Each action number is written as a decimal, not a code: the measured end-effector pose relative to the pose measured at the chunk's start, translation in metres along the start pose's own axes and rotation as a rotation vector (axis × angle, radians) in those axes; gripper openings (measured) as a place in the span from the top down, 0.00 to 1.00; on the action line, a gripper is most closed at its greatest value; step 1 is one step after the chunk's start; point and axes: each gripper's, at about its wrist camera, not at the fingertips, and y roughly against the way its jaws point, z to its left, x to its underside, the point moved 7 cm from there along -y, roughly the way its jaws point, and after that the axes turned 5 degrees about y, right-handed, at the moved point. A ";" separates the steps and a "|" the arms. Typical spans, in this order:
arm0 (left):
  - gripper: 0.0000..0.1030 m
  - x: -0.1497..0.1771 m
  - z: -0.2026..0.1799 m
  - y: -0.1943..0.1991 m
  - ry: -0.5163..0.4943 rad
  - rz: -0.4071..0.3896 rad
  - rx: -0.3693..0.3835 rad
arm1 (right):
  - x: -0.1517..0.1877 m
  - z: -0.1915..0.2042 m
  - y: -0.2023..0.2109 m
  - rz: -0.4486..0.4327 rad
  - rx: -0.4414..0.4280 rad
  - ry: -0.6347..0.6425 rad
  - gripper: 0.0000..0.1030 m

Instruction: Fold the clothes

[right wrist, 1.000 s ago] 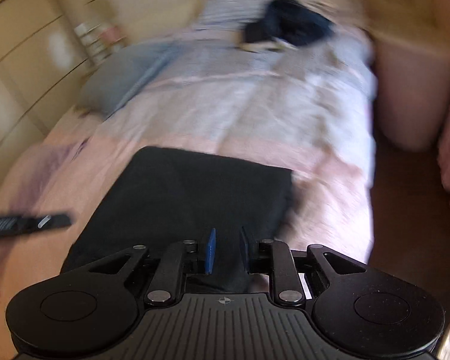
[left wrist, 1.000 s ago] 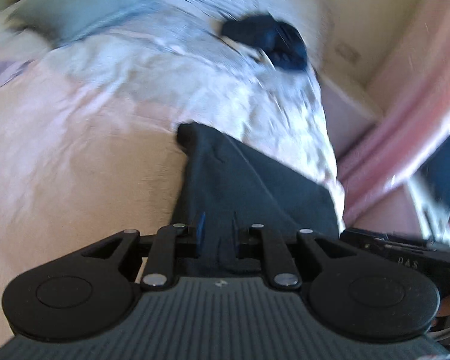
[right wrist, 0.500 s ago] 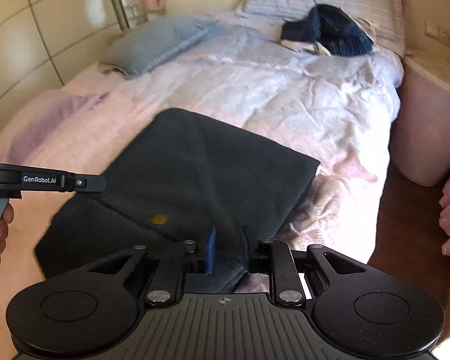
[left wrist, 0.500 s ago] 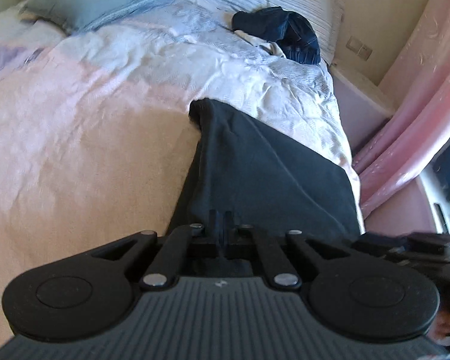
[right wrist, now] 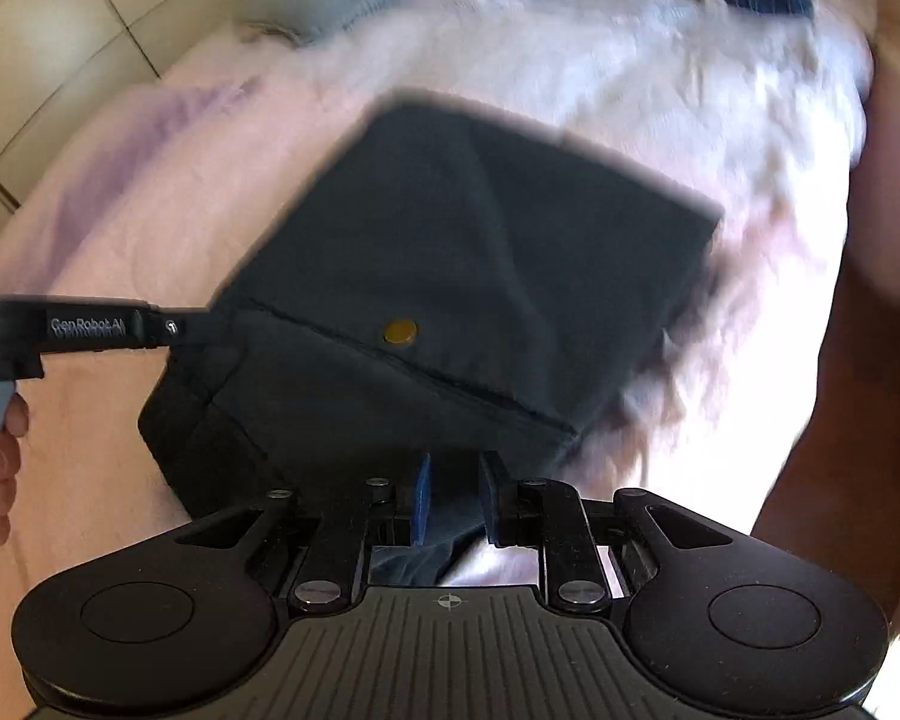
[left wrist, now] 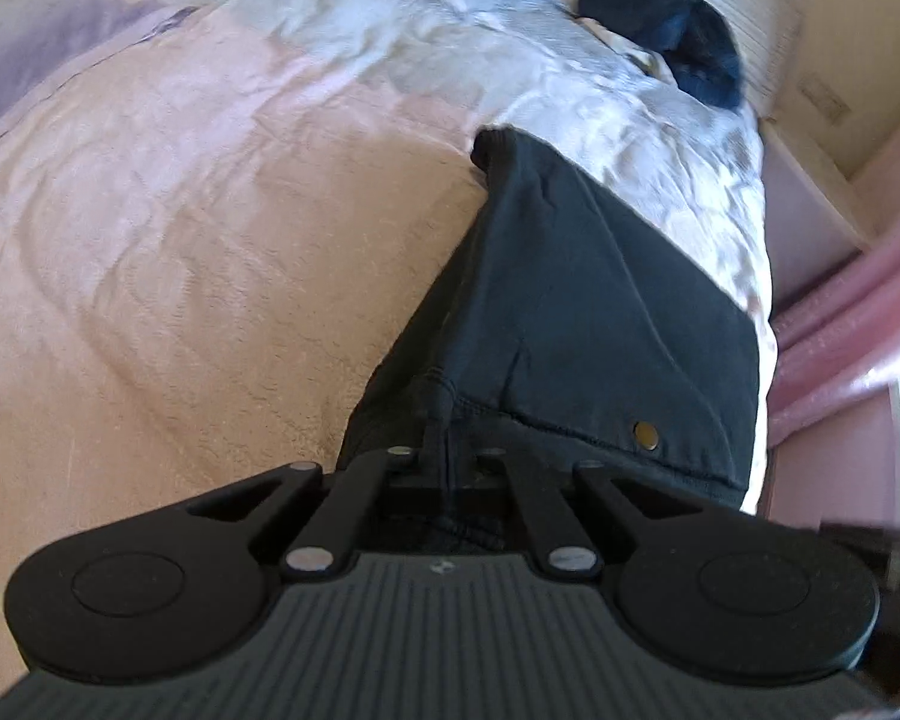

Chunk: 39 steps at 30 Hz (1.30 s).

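Trousers [left wrist: 594, 300] pinched by left gripper [left wrist: 447, 450], angled steeply down over bed [left wrist: 210, 210].

"GenRobot.AI" — printed on the left claw [right wrist: 210, 324].

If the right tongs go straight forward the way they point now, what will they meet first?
Most likely the dark garment. The right tongs point down at its near edge on the bed, and cloth already shows between the fingers. Depth is hard to judge, so contact cannot be confirmed.
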 end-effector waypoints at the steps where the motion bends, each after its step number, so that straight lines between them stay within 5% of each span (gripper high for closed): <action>1: 0.97 -0.003 -0.006 0.005 -0.027 0.009 -0.044 | -0.003 0.000 0.004 -0.008 0.002 -0.026 0.80; 6: 0.94 -0.010 -0.031 0.025 -0.084 0.061 -0.196 | -0.014 0.001 0.026 0.005 0.028 -0.019 0.79; 16: 0.92 -0.015 -0.055 0.025 -0.124 0.057 -0.182 | -0.009 -0.019 0.038 -0.013 0.015 -0.151 0.79; 22: 0.95 -0.033 -0.065 0.010 -0.169 -0.050 -0.019 | -0.029 -0.055 0.041 -0.143 0.036 -0.218 0.80; 25: 0.96 -0.037 -0.067 -0.016 -0.221 -0.065 -0.018 | -0.044 -0.068 0.028 -0.195 0.042 -0.215 0.80; 27: 0.97 -0.032 -0.054 -0.044 -0.248 -0.039 -0.074 | -0.041 -0.065 0.007 -0.156 0.026 -0.174 0.80; 29: 0.97 -0.024 -0.036 -0.067 -0.224 -0.002 -0.095 | -0.027 -0.059 -0.019 -0.057 0.008 -0.121 0.80; 35: 0.96 -0.030 -0.021 -0.010 -0.015 -0.050 -0.047 | -0.034 -0.054 0.011 -0.013 0.004 -0.044 0.79; 39: 0.72 -0.010 -0.001 0.034 0.200 -0.032 -0.030 | -0.050 -0.061 0.035 0.032 -0.028 -0.030 0.72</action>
